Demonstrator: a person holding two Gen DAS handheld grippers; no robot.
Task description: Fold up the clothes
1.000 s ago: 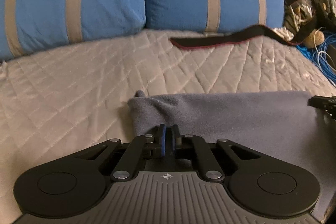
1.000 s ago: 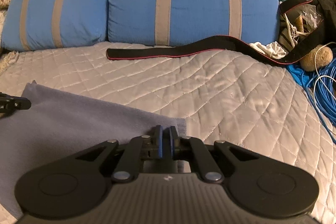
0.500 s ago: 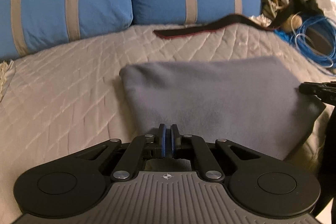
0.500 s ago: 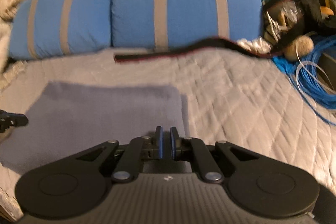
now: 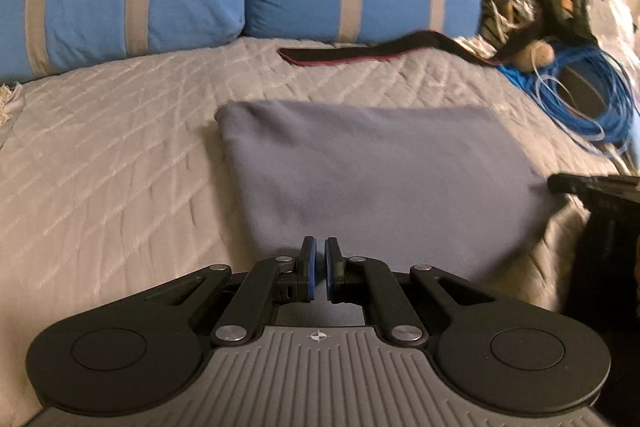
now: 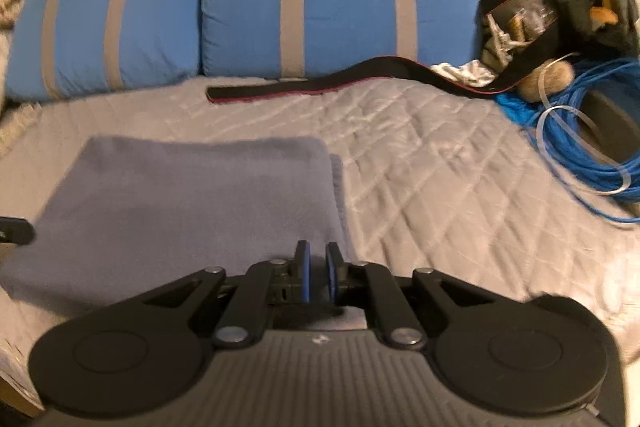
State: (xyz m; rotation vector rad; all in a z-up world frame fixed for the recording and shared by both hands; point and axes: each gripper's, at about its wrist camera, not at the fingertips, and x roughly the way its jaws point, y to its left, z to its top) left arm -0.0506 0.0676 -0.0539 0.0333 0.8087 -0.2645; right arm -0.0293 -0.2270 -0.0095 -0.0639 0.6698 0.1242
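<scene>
The left hand-held gripper [image 5: 318,267] sits at the near left edge of the folded grey cloth [image 5: 380,179], pads slightly parted, holding nothing. The cloth lies flat on the quilted bed [image 5: 100,167], long axis running left to right between both tools. The right hand-held gripper [image 6: 317,269] is at the near right corner, parted wider and empty. Blue pillows [image 6: 248,11] and blue cable [image 6: 592,147] lie beyond

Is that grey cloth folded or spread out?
Folded: the grey cloth lies flat, a second layer's edge peeking out along its right side.
</scene>
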